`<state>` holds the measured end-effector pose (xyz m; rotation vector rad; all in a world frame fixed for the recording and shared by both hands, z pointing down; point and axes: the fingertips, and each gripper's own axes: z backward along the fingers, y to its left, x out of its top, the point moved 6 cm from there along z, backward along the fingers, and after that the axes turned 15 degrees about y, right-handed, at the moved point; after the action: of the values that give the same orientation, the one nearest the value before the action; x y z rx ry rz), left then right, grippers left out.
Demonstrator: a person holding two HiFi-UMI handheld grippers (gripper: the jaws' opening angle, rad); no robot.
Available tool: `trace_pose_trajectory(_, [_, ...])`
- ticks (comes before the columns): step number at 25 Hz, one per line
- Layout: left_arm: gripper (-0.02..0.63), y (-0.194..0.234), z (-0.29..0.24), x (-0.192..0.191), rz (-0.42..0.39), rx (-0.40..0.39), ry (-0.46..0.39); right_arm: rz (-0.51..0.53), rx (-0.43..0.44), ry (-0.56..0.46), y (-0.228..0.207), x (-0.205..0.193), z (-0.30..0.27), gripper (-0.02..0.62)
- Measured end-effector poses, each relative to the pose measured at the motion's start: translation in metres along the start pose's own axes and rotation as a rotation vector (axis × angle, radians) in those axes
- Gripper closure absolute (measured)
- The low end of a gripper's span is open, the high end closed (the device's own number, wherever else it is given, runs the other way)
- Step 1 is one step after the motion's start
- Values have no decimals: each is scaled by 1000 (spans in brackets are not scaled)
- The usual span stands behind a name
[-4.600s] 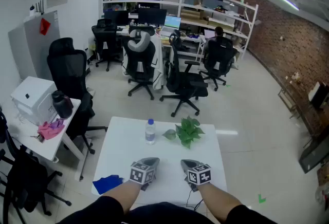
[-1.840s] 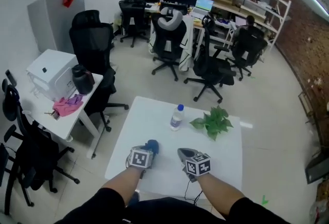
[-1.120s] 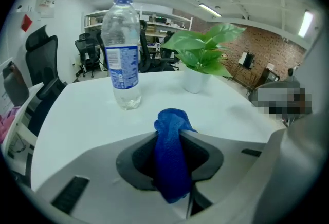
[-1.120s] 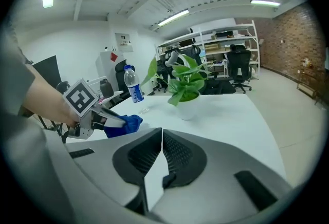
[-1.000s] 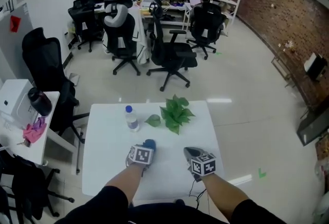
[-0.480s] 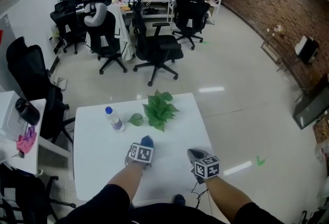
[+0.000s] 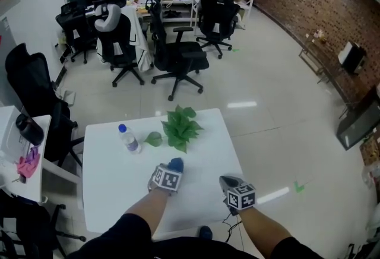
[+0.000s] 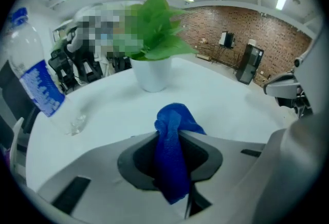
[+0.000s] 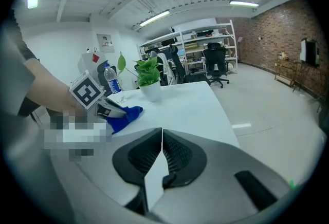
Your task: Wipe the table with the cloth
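My left gripper [image 7: 173,169] is shut on a blue cloth [image 7: 176,163], which bunches out past the jaws onto the white table [image 7: 110,189] near its middle. In the left gripper view the cloth [image 8: 174,121] is squeezed between the two pads and its front rests on the tabletop. The right gripper view shows the same cloth [image 9: 127,115] under the left gripper [image 9: 117,111]. My right gripper [image 7: 228,181] hovers near the table's front right; its jaws [image 9: 162,135] are shut with nothing between them.
A potted green plant [image 7: 180,128] and a water bottle [image 7: 128,139] stand at the table's far side, just beyond the cloth. Office chairs [image 7: 177,53] fill the floor behind. A side table [image 7: 18,177] with a pink rag stands to the left.
The cloth lay loose at the table's front left corner; now my left gripper holds it at mid-table and has slid it slightly right, toward the plant. The right gripper stayed shut.
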<state>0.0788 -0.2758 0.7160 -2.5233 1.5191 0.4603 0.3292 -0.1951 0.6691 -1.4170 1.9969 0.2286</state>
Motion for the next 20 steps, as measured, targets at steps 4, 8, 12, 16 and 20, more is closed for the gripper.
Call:
trace_pose_trajectory(4, [526, 39, 15, -6, 63, 66, 4, 5, -5, -5, 3, 3, -5, 584])
trace_pose_trajectory(8, [526, 39, 1, -19, 55, 70, 58, 17, 14, -9, 10, 0, -5, 584])
trace_pose_trajectory(12, [528, 15, -12, 2, 13, 61, 47, -10, -9, -4, -2, -9, 3, 584])
trace_pose_trajectory(16, [528, -26, -21, 21, -28, 27, 21, -46, -29, 0, -14, -20, 18, 584])
trace_pose_trajectory(20, [528, -55, -26, 34, -73, -36, -1, -62, -54, 5, -23, -27, 28, 584])
